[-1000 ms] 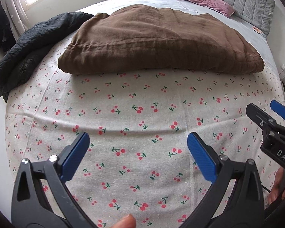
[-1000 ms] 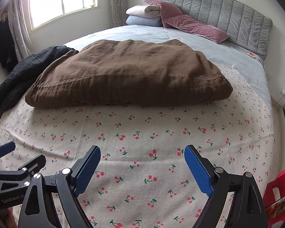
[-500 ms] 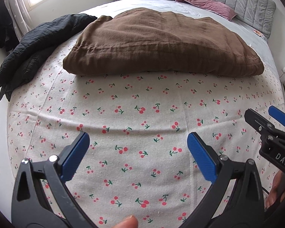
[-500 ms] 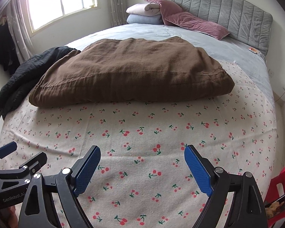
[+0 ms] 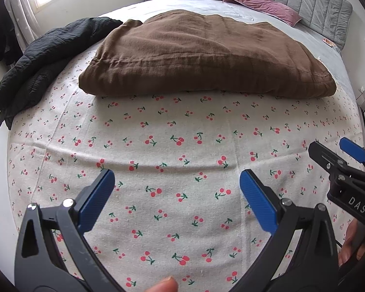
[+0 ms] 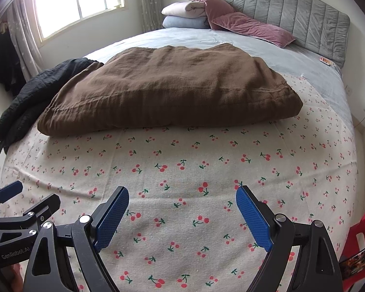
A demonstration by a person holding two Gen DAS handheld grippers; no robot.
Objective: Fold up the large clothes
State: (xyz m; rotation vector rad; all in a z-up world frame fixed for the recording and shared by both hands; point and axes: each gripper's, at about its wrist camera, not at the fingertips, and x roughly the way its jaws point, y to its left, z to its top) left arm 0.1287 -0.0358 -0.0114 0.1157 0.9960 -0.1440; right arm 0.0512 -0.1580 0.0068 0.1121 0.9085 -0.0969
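A thick brown cloth (image 5: 206, 56) (image 6: 168, 90) lies folded across the middle of the bed. A black padded jacket (image 5: 36, 65) (image 6: 34, 95) is crumpled at the bed's left edge, touching the brown cloth's left end. My left gripper (image 5: 177, 177) hangs open over the cherry-print cloth (image 5: 182, 133) in front of the brown cloth, nothing between its blue pads. My right gripper (image 6: 182, 192) is open and empty too, beside it on the right; it shows at the edge of the left wrist view (image 5: 340, 155). The left gripper (image 6: 24, 194) shows at the right wrist view's lower left.
The cherry-print cloth (image 6: 194, 160) covers the near half of the bed, a grey sheet (image 6: 292, 58) the far half. Folded bedding and pink pillows (image 6: 253, 28) lie against the grey headboard (image 6: 304, 17). A red object (image 6: 362, 233) stands by the bed's right side. A window (image 6: 77, 0) is at the far left.
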